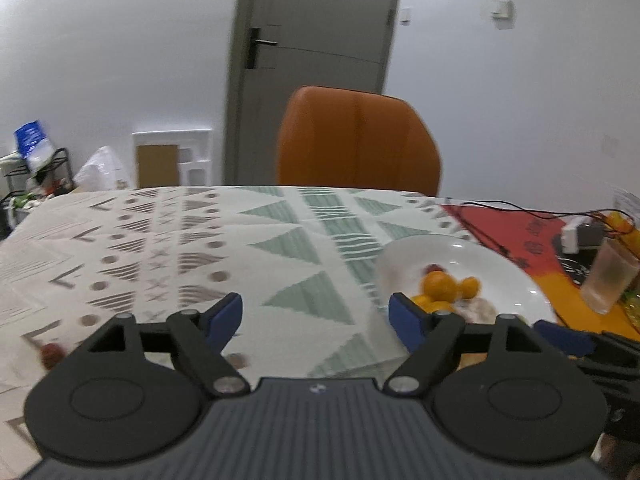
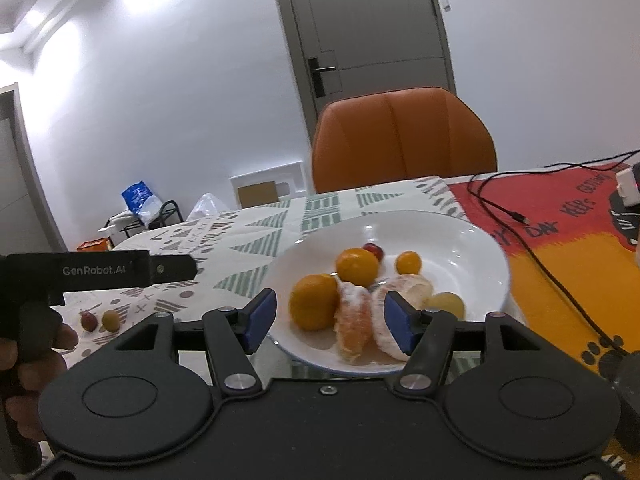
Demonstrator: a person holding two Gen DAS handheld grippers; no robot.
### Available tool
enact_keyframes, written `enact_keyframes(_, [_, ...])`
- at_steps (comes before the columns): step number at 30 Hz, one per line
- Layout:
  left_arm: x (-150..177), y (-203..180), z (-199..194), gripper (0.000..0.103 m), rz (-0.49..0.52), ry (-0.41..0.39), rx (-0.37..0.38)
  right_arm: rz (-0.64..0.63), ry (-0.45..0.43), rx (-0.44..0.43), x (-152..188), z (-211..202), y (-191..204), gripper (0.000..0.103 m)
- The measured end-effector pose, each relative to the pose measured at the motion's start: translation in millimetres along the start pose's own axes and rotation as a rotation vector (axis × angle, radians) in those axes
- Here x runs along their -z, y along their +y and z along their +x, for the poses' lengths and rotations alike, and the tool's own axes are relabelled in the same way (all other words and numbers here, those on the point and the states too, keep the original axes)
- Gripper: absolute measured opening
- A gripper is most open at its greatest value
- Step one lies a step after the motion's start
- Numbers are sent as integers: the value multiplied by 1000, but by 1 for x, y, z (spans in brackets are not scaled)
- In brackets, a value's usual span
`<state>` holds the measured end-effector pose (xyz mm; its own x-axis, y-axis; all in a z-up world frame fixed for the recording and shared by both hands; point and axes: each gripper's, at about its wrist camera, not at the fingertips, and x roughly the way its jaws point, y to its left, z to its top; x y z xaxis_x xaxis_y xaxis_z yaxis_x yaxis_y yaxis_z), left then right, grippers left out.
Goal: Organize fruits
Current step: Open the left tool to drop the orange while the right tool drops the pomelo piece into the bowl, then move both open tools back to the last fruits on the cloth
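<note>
A white plate (image 2: 472,240) holds small oranges (image 2: 314,306), peeled orange segments (image 2: 354,320), a red grape (image 2: 372,249) and a green grape (image 2: 446,304). My right gripper (image 2: 328,320) hovers open over the plate's near rim, nothing between its blue pads. Two loose grapes, one red (image 2: 88,321) and one green (image 2: 110,320), lie on the tablecloth to the left. My left gripper (image 1: 316,322) is open above the cloth, left of the plate (image 1: 500,272). A red grape (image 1: 51,352) lies by its left side. A hand holds the left gripper's black handle (image 2: 92,270).
An orange chair (image 1: 356,140) stands behind the table's far edge. A red and orange mat (image 2: 560,240) with a black cable (image 2: 532,248) lies right of the plate. A frosted glass (image 1: 608,276) stands at the right. The patterned tablecloth (image 1: 180,240) stretches left.
</note>
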<state>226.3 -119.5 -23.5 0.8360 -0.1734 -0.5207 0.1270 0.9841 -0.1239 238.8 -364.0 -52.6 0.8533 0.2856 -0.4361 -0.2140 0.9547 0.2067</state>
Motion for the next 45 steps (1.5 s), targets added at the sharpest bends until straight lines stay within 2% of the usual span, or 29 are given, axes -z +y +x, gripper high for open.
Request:
enact_keyframes(7, [1, 32, -12, 88, -46, -6, -76, -20, -5, -13, -2, 3, 18, 68])
enact_keyframes(16, [8, 60, -29, 94, -64, -9, -111, -56, 1, -62, -1, 7, 50, 78])
enact_keyframes(27, [18, 98, -47, 96, -105, -8, -164, -83, 4, -117, -1, 14, 81, 103])
enact_keyframes(36, [24, 126, -54, 96, -132, 14, -194, -108, 31, -158, 1, 25, 106, 103])
enact_keyframes(45, [27, 150, -51, 96, -146, 39, -187, -136, 85, -220, -2, 47, 139, 103])
